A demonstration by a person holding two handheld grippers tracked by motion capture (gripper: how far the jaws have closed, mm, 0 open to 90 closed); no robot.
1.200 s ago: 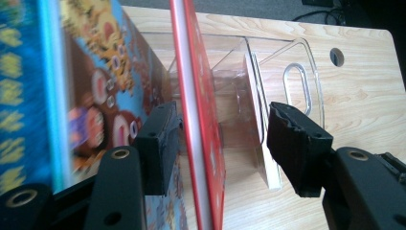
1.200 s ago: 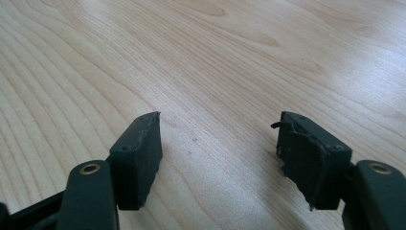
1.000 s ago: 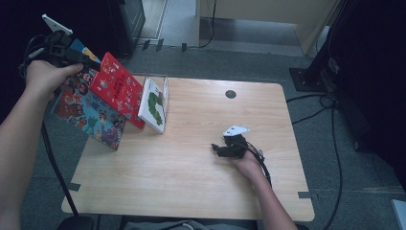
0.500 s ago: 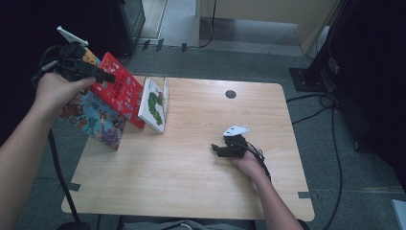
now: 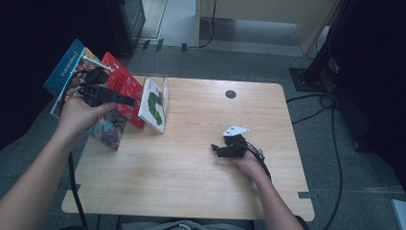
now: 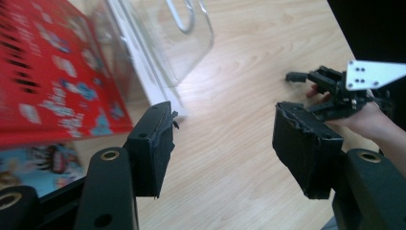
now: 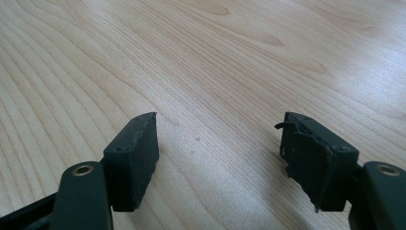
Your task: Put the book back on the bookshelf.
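Lab: cabled floor (image 5: 330, 124), equipment stands (image 5: 318, 62)

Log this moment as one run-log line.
left gripper: open, nothing between jaws, beside red book | right gripper: open, low over table | white book: leaning in clear stand

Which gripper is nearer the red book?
Left. The left gripper hangs open right at the red book by the table's left edge; the right gripper rests open on the table, well apart from the book.
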